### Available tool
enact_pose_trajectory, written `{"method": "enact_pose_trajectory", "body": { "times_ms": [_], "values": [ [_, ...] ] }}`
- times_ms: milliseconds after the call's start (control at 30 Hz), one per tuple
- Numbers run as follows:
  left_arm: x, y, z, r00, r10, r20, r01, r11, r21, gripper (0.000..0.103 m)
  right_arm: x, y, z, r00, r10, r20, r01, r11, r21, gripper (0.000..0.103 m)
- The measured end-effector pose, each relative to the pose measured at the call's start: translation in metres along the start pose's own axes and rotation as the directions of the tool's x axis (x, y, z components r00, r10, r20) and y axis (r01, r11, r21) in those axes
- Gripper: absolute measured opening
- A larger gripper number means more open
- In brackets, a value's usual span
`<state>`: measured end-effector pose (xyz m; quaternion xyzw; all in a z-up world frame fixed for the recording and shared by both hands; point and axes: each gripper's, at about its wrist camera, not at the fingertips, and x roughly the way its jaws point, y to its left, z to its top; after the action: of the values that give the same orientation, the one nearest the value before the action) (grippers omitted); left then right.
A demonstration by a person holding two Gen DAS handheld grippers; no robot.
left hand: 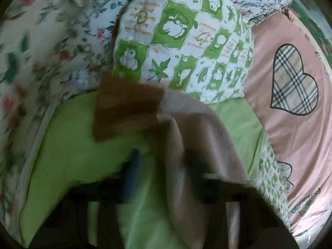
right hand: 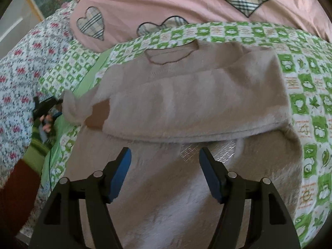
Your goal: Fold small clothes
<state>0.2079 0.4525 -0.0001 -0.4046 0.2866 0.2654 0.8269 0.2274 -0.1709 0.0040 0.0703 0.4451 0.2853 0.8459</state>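
We see a green checked quilt (right hand: 307,87) under the beige garment (right hand: 186,108), a pink heart-print cover (right hand: 166,4) at frame top, the right gripper (right hand: 165,155) gaping empty, and the blurred left gripper (left hand: 161,166) pinching that garment.

Fuzzy matt beige garment (right hand: 186,108) on smooth printed cotton sheet (right hand: 307,87); matt plastic claw (right hand: 165,166).

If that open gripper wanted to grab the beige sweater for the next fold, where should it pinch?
Probably the sweater's bottom hem, the thick folded edge lying crosswise just ahead of the right gripper. Come from the near side, straight forward: its open jaws already straddle the fabric below that edge, and the ridge stands proud enough to pinch.
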Motion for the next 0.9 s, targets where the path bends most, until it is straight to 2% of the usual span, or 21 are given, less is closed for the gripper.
{"method": "enact_pose_trajectory", "body": {
  "times_ms": [100,267,367,467,600,700,800,900],
  "values": [
    [0.0,-0.014,0.002,1.0,0.006,0.03,-0.007,0.998,0.057,0.005,-0.002,0.004,-0.003,1.0,0.009,0.003,-0.009,1.0,-0.015,0.068],
    [-0.043,-0.057,-0.018,0.99,-0.039,0.132,0.013,0.981,0.194,0.003,-0.005,-0.003,-0.009,1.0,-0.004,0.007,0.004,1.0,0.014,0.068],
    [-0.076,-0.086,-0.036,0.979,-0.127,0.159,0.081,0.959,0.27,0.002,-0.01,-0.007,-0.012,1.0,-0.002,0.014,0.002,1.0,0.027,0.068],
    [-0.102,-0.119,-0.061,0.967,-0.209,0.149,0.148,0.928,0.341,0.002,-0.017,-0.01,-0.016,1.0,-0.004,0.024,0.003,1.0,0.027,0.068],
    [-0.13,-0.171,-0.11,0.941,-0.321,0.111,0.242,0.863,0.444,0.002,-0.023,-0.016,-0.019,0.999,0.016,0.035,-0.019,0.997,0.072,0.068],
    [-0.137,-0.212,-0.151,0.919,-0.392,0.039,0.322,0.804,0.5,0.002,-0.033,-0.018,-0.022,0.998,0.021,0.055,-0.025,0.997,0.079,0.068],
    [-0.133,-0.252,-0.2,0.904,-0.425,-0.039,0.372,0.739,0.562,0.002,-0.041,-0.026,-0.025,0.997,0.013,0.071,-0.02,0.995,0.099,0.068],
    [-0.121,-0.28,-0.248,0.892,-0.436,-0.12,0.416,0.687,0.595,0.002,-0.05,-0.039,-0.029,0.996,-0.001,0.085,-0.011,0.99,0.141,0.068]
  ]
}}
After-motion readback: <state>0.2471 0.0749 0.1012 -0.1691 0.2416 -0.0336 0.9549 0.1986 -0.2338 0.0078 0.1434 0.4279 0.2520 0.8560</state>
